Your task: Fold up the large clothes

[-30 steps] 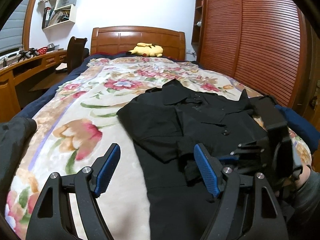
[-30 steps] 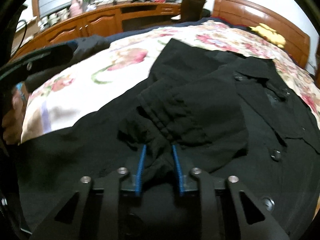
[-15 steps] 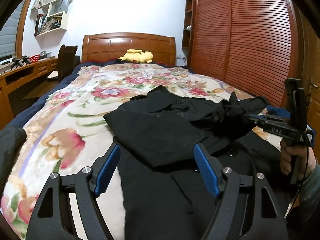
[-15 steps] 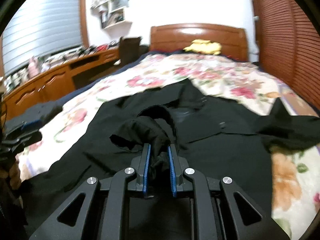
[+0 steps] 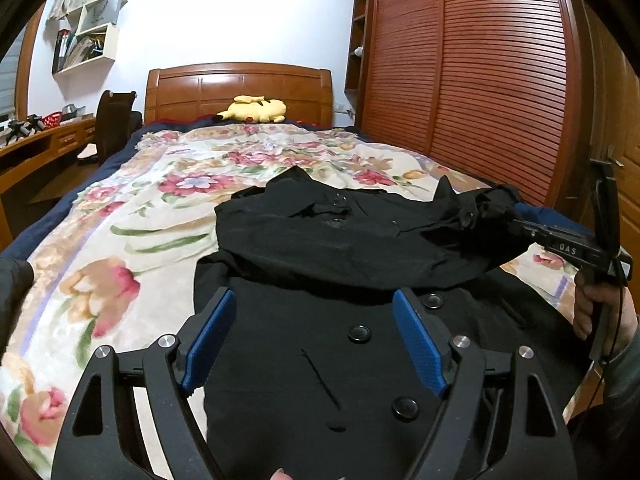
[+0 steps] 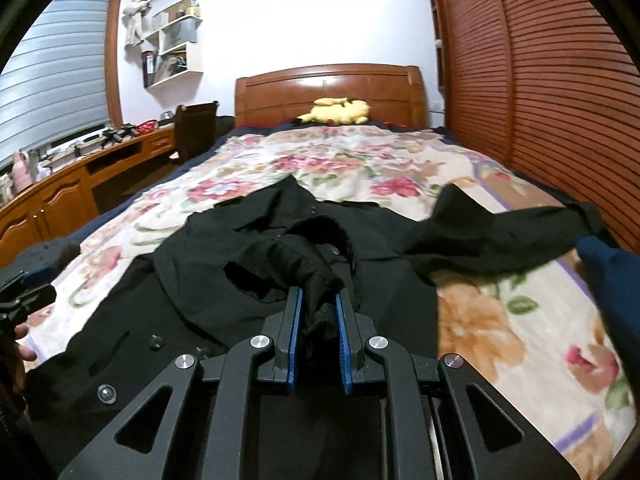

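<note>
The bed [image 5: 132,216], a broad flat surface under a plush floral blanket [image 6: 480,312], gives the fold plenty of room, and the black coat [image 5: 320,360] lies buttoned-side up along its near half, collar toward the wooden headboard [image 5: 240,84]. The step in hand looks like drawing a sleeve [image 6: 280,256] across the chest, and doing it well probably means carrying the cuff level and taut enough that the sleeve lies in one straight band over the body, without dragging the panel beneath into ridges. The right gripper [image 6: 318,328] has its blue pads narrowed onto a bunched wad of that sleeve's cuff, the cloth gathered into soft ropey pleats between them. The left gripper [image 5: 316,340] hovers wide above the coat's lower front with nothing between its jaws, which are easing apart; it would do best to pin the hem or smooth the placket while the sleeve settles. The fabric appears matte, fairly heavy and limp, so it should drape rather than spring back, though a bunched cuff may leave a lump unless spread flat on release. Round glossy buttons [image 5: 359,334] stud the front, small hard bumps worth keeping clear of a crease line. A yellow plush toy [image 5: 256,110] rests by the headboard, well apart.
</note>
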Action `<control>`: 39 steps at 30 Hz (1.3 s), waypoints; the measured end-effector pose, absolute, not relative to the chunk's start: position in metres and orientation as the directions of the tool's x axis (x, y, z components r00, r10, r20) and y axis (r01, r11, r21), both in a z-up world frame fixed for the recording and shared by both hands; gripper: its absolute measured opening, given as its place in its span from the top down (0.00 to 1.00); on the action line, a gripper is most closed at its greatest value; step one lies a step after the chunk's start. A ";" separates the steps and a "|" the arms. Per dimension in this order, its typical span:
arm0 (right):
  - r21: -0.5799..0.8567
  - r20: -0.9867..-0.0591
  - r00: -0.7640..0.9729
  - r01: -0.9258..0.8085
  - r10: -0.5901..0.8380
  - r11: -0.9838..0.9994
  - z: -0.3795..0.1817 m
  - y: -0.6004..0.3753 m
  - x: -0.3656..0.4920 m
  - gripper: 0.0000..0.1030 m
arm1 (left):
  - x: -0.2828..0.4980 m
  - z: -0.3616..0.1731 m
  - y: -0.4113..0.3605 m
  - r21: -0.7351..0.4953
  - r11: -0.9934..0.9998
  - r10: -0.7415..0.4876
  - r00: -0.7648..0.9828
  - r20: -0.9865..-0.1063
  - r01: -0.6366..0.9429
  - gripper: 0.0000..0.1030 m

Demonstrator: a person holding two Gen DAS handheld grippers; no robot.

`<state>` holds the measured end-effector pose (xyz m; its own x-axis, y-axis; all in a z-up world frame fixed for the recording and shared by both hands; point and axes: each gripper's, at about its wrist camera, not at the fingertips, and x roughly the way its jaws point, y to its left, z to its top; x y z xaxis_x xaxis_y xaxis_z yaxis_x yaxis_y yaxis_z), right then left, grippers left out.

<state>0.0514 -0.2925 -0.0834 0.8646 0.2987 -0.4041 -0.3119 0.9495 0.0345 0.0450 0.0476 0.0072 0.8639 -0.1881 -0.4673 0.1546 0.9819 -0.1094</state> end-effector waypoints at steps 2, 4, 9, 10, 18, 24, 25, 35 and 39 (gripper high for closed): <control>0.042 -0.417 0.859 -0.310 0.298 0.950 -0.078 -0.289 0.044 0.84 | 0.044 0.006 0.045 -0.106 0.982 -0.187 0.863 -0.469 0.155 0.21; 0.045 -0.431 0.851 -0.313 0.301 0.949 -0.077 -0.287 0.041 0.84 | 0.044 0.005 0.041 -0.100 0.982 -0.187 0.861 -0.473 0.159 0.21; 0.047 -0.444 0.837 -0.334 0.319 0.941 -0.074 -0.291 0.027 0.81 | 0.043 0.005 0.033 -0.093 0.982 -0.190 0.861 -0.471 0.166 0.21; 0.044 -0.443 0.838 -0.334 0.319 0.941 -0.074 -0.291 0.022 0.75 | 0.044 0.005 0.032 -0.093 0.982 -0.191 0.861 -0.471 0.167 0.21; 0.020 -0.416 0.862 -0.308 0.288 0.951 -0.074 -0.300 0.014 0.48 | 0.046 -0.001 0.022 -0.086 0.979 -0.201 0.849 -0.488 0.183 0.21; 0.020 -0.475 0.837 -0.299 0.272 0.954 -0.084 -0.302 0.029 0.48 | 0.046 -0.008 0.015 -0.080 0.978 -0.208 0.834 -0.512 0.195 0.21; 0.020 -0.477 0.834 -0.306 0.278 0.952 -0.083 -0.301 0.029 0.48 | 0.046 -0.009 0.013 -0.075 0.977 -0.208 0.832 -0.514 0.198 0.21; -0.021 -0.510 0.770 -0.458 0.384 0.889 -0.086 -0.256 -0.023 0.48 | 0.041 -0.014 0.008 -0.059 0.976 -0.210 0.820 -0.532 0.212 0.21; -0.055 -0.538 0.733 -0.522 0.416 0.851 -0.093 -0.235 -0.049 0.48 | 0.037 -0.015 0.010 -0.067 0.975 -0.213 0.819 -0.533 0.210 0.21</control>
<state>-0.0492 -0.2351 -0.0935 0.7334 0.4159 -0.5378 -0.5225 0.8509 -0.0545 0.0366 0.0096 -0.0152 0.8188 -0.2130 -0.5331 0.2102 0.9754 -0.0668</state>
